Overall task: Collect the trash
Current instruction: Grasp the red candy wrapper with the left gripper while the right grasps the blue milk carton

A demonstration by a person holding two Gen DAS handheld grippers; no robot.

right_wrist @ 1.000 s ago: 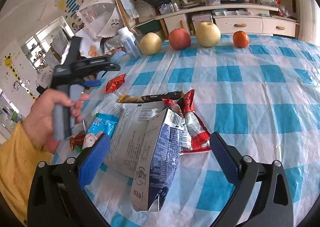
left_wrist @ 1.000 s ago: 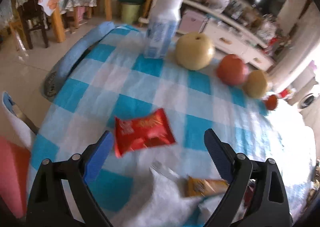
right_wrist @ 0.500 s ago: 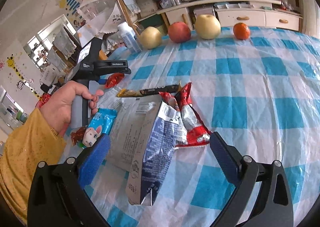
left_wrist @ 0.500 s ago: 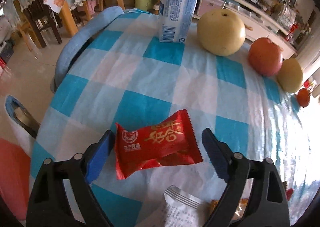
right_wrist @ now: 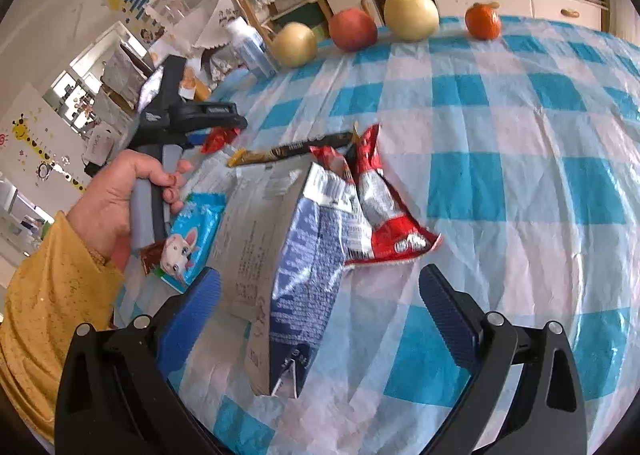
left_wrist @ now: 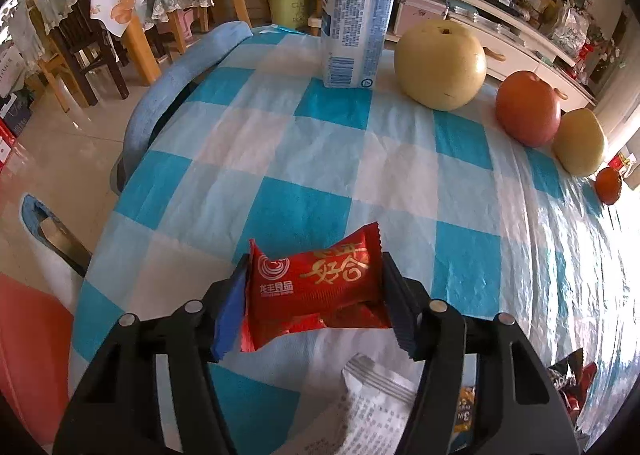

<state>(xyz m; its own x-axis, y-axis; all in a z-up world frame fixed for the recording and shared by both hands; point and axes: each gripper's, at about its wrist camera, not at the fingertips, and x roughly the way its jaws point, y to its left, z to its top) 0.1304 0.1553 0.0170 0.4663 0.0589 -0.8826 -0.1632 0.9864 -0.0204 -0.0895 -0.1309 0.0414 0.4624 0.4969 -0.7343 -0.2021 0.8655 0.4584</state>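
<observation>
**Red wrapper pinched near table edge**

The red wrapper (left_wrist: 316,287) lies close to the table's left edge, open checked cloth (left_wrist: 304,143) beyond it. It is glossy, crumpled, gold-lettered. The left gripper (left_wrist: 314,295) has just been closing and appears pressed on both wrapper ends. The right gripper (right_wrist: 320,307) is held spread above a blue-grey packet (right_wrist: 308,267). Fruit and a bottle (left_wrist: 356,11) line the far side.

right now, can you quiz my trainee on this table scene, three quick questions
1. True or false: the left gripper has closed on the red snack wrapper.
2. Which stands nearest the white bottle: A) orange, B) yellow pear, C) red apple?
3. Fill in: the right gripper is ____.

Key:
1. True; its jaws have just been closing and both pads touch it.
2. B, the yellow pear.
3. Open, above the blue-and-white bag.
</observation>
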